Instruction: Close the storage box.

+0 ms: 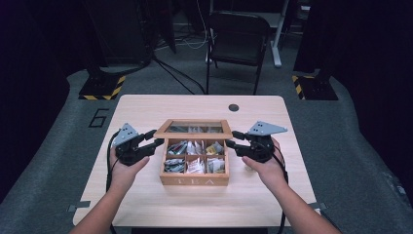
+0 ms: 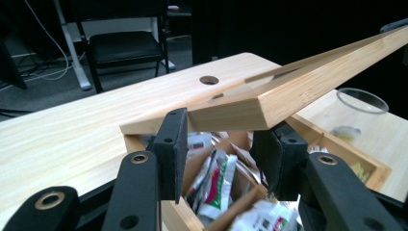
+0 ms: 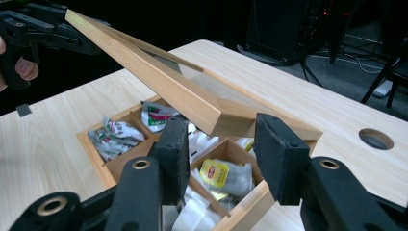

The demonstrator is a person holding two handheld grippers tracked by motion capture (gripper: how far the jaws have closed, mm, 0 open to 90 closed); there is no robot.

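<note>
High view: a wooden tea box (image 1: 195, 180) stands near the middle of the table (image 1: 146, 105), its glazed lid (image 1: 194, 128) raised on the far side and tilted partway open above the compartments. Six compartments hold tea sachets (image 1: 195, 157) in mixed wrappers.

Left gripper (image 1: 151, 138) sits at the lid's left corner, borne by the person's left hand (image 1: 124, 168). In the left gripper view the corner of the lid (image 2: 269, 98) lies between the two black jaws, level with their tips; the pads (image 2: 175, 144) stand close beside the wood, though contact cannot be told for certain from this angle. The jaws are fairly narrow.

Right gripper (image 1: 234, 139) sits at the lid's right corner, borne by the right hand (image 1: 265, 168). In the right gripper view the lid's corner (image 3: 211, 115) hangs between and just beyond the jaws, which stand about half open with a clear gap on each side; nothing is clamped.

A round cable hole (image 1: 234, 107) lies near the table's far edge, right of centre. A black folding chair (image 1: 238, 36) stands beyond the far edge.
</note>
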